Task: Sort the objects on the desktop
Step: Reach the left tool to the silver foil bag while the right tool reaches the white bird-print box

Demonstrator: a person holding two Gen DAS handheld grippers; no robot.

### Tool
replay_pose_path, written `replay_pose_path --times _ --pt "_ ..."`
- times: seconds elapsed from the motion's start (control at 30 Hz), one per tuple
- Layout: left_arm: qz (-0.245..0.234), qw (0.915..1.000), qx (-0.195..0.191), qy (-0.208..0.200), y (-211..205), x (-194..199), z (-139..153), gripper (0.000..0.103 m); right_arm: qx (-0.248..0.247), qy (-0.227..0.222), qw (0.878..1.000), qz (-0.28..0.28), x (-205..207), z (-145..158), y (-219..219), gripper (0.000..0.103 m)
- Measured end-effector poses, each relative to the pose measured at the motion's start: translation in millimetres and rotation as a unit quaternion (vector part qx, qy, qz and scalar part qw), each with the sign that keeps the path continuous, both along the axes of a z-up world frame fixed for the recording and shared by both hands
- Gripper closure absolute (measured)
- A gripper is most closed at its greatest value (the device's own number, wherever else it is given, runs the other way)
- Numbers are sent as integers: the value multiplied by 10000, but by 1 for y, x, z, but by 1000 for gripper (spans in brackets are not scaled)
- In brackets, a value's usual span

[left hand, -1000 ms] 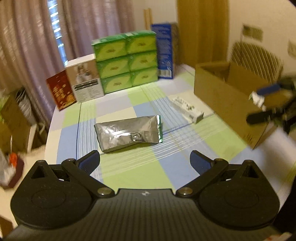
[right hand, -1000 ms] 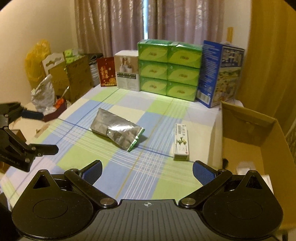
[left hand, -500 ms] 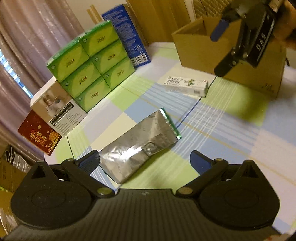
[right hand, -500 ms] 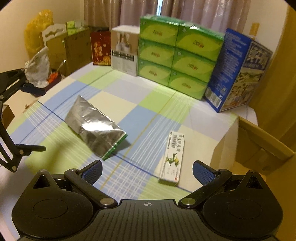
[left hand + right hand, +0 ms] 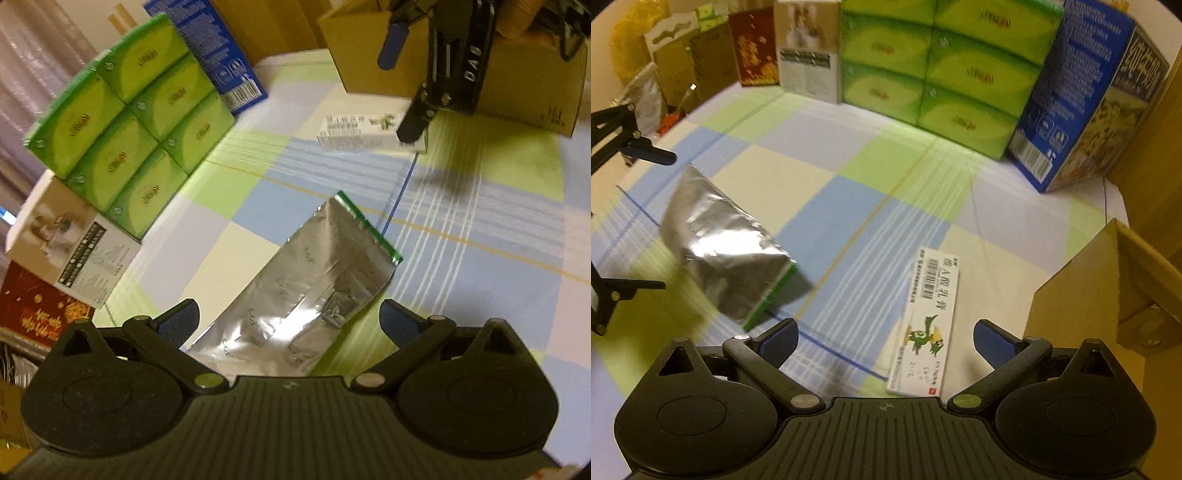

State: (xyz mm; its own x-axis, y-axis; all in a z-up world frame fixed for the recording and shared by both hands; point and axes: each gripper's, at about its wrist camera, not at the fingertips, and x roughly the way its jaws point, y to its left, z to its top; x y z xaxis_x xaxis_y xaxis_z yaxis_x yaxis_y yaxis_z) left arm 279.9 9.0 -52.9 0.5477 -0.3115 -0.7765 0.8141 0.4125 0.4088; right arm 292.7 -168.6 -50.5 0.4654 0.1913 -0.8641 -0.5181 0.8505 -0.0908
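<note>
Closer now, my left gripper (image 5: 288,321) hangs spread over the silver pouch (image 5: 306,291) on the checked cloth (image 5: 480,236); from the right wrist, my right gripper (image 5: 884,341) gapes around the white carton (image 5: 927,325), beside the cardboard box (image 5: 1108,295).

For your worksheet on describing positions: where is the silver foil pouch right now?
The silver foil pouch lies flat on the checked tablecloth, just ahead of the open left gripper. In the right wrist view it sits left of the white ointment box.
</note>
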Motion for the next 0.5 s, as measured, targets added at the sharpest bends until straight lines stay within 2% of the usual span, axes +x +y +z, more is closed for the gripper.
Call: replay_pose_path --times 0.1,0.23,0.5 --pt "-166 9997 187 43 -2 11 -11 1 -151 107 9998 5 11 -11 1 10" --pt "-280 9993 234 117 -4 24 -22 1 -441 236 9987 19 21 -24 4 12" --pt "-519 9970 414 408 -11 44 -41 1 -537 431 9975 -156 39 -47 -1 17"
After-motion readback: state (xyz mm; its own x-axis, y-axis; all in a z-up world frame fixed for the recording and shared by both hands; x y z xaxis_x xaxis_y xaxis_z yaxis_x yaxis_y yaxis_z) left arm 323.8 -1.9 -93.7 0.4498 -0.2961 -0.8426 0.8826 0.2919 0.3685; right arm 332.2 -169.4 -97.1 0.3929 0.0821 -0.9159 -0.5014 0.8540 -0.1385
